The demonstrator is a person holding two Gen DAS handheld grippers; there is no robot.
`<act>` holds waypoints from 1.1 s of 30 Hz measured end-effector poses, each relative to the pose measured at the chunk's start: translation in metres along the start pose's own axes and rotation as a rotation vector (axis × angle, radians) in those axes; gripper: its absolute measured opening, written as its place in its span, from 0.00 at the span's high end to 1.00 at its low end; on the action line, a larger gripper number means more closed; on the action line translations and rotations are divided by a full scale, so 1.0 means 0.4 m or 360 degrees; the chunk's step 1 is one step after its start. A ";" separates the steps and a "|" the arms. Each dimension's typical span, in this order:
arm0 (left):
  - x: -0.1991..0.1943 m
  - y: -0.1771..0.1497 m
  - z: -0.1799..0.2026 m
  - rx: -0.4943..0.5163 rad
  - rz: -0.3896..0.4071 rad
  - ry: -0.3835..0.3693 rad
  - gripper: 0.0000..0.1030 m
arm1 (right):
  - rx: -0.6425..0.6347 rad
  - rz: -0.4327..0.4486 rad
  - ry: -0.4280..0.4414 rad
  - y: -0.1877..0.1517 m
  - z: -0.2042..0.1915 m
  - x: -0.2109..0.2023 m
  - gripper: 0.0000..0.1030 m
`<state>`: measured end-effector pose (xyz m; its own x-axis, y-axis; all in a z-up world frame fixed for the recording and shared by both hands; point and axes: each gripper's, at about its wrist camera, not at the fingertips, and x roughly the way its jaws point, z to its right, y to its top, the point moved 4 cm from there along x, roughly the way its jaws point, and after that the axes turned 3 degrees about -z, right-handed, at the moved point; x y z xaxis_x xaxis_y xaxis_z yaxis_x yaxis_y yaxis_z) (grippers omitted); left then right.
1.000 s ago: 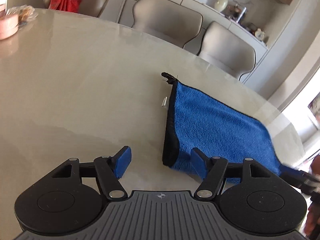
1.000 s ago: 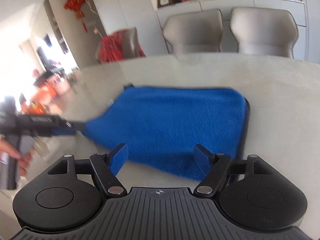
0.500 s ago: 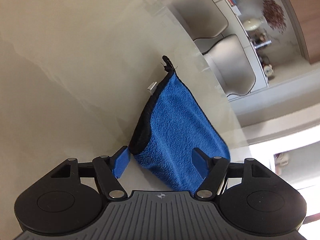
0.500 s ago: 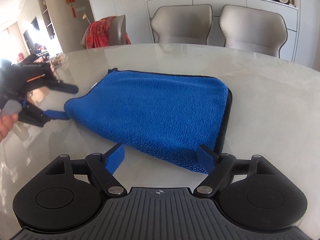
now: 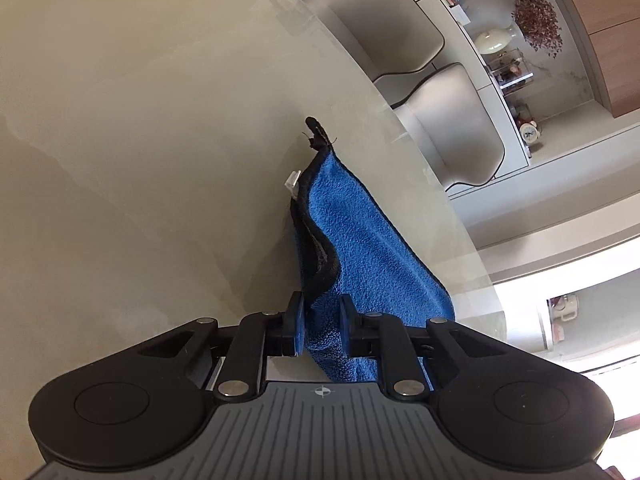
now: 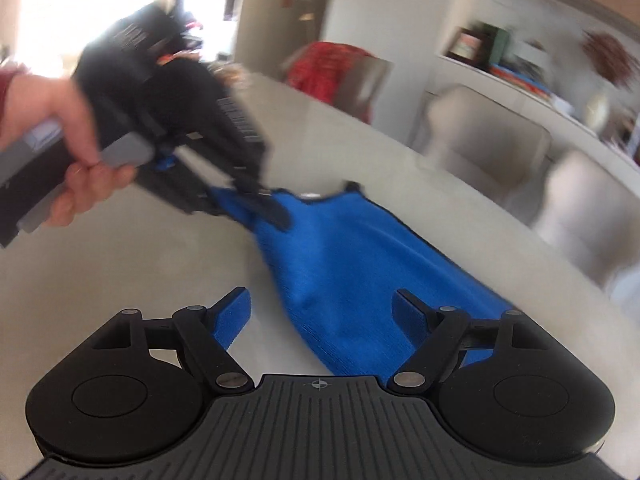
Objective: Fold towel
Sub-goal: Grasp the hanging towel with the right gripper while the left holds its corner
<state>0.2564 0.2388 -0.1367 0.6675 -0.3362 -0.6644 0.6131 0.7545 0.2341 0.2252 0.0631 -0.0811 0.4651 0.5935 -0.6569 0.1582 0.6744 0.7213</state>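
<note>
A blue towel (image 5: pixel 360 240) with a black hem lies on the pale round table (image 5: pixel 160 120). My left gripper (image 5: pixel 320 312) has the towel's near corner between its blue pads; its jaws are closing and the pads press on the cloth, which bunches up there. In the blurred right wrist view, a hand (image 6: pixel 72 120) holds that left gripper (image 6: pixel 276 210) at the far-left corner of the towel (image 6: pixel 360 272). My right gripper (image 6: pixel 324 308) straddles the towel's near corner; its jaws are closing a little, and the pads stand clear of the cloth.
Two beige chairs (image 5: pixel 452 128) stand against the table's far edge, with a white shelf unit (image 5: pixel 504 60) behind them. A chair draped in red cloth (image 6: pixel 336 64) stands at the back. Bare tabletop (image 6: pixel 120 272) lies left of the towel.
My left gripper has closed on the towel's corner, which now bunches between the pads. My right gripper has rolled and swung across the towel's near edge; its view is now blurred.
</note>
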 end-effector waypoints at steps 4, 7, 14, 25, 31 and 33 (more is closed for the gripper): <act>-0.002 0.010 0.011 0.0005 -0.0034 0.0000 0.85 | -0.0044 0.0016 0.0057 0.036 -0.030 0.083 0.38; -0.003 0.016 0.011 -0.0013 -0.0046 -0.0003 0.84 | -0.0012 -0.0004 0.0049 0.049 -0.025 0.124 0.46; -0.009 0.024 0.002 -0.0003 -0.0027 -0.0016 0.58 | 0.0072 -0.0026 0.0089 0.060 -0.001 0.169 0.84; 0.039 0.102 -0.031 -0.0135 -0.0049 -0.0078 0.31 | 0.0539 0.0149 0.0237 0.064 0.120 0.086 0.86; 0.089 0.128 -0.026 -0.0222 -0.0101 -0.0112 0.30 | 0.0609 0.0197 0.0296 0.058 0.152 0.068 0.86; 0.101 0.137 -0.030 -0.0270 -0.0099 -0.0127 0.30 | 0.0590 0.0212 0.0321 0.057 0.155 0.061 0.86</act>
<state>0.3117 0.2733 -0.1593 0.6660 -0.4238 -0.6139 0.5789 0.8127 0.0670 0.2942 0.0657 -0.0671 0.3289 0.7633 -0.5561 0.4275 0.4048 0.8083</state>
